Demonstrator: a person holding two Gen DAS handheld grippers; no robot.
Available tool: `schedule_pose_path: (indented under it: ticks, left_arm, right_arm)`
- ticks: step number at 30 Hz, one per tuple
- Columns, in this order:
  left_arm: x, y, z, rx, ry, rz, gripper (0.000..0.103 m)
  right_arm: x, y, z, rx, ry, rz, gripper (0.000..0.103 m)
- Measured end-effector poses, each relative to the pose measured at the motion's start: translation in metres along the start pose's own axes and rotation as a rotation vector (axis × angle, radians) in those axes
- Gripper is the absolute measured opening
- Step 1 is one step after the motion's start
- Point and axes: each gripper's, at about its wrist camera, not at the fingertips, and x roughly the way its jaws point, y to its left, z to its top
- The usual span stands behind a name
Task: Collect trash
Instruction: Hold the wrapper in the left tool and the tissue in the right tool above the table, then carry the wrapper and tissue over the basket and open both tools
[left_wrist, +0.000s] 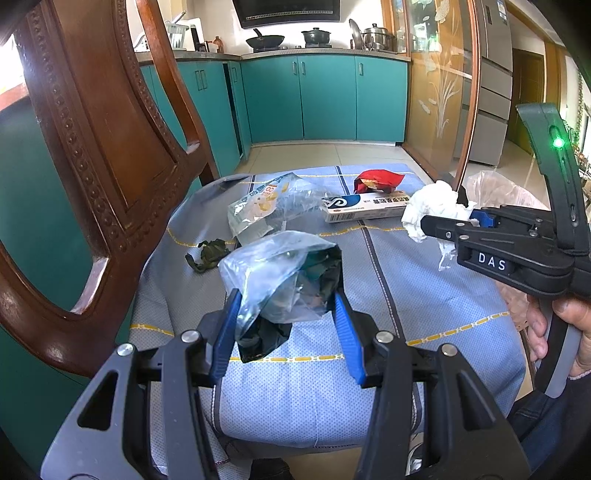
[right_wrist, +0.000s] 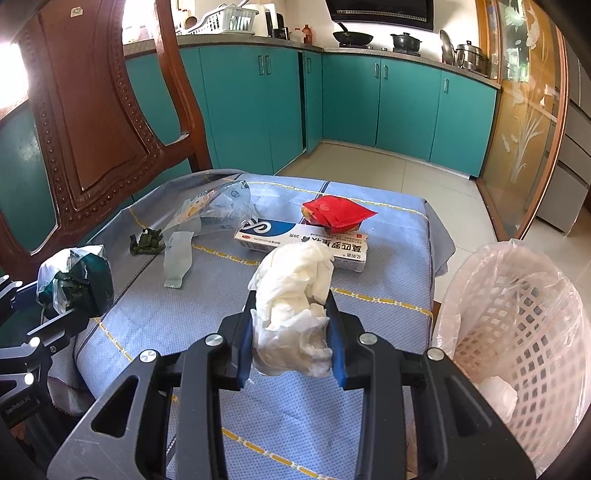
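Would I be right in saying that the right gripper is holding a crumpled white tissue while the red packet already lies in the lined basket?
Not quite. The right gripper does hold the crumpled white tissue, but the red packet lies on the blue cloth behind the medicine box, not in the lined basket. The right wrist view shows it.

The left black hand-held gripper with blue finger pads (left_wrist: 284, 328) pointed forward, its jaws closed on a crumpled clear plastic bag with dark contents (left_wrist: 284, 280). The right hand-held gripper (right_wrist: 291, 332), gripped by a bare hand (left_wrist: 554, 332), clamped a crumpled white tissue wad (right_wrist: 291, 302).
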Motion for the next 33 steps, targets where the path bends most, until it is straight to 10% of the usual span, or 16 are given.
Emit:
schedule_pose_path:
  ticks: [33]
  left_arm:
    - [0.0013,0.0008,-0.0027,-0.004,0.002,0.002,0.05]
  right_arm:
    - [0.0007,0.0046,-0.0002,-0.01,-0.005,0.001,0.034]
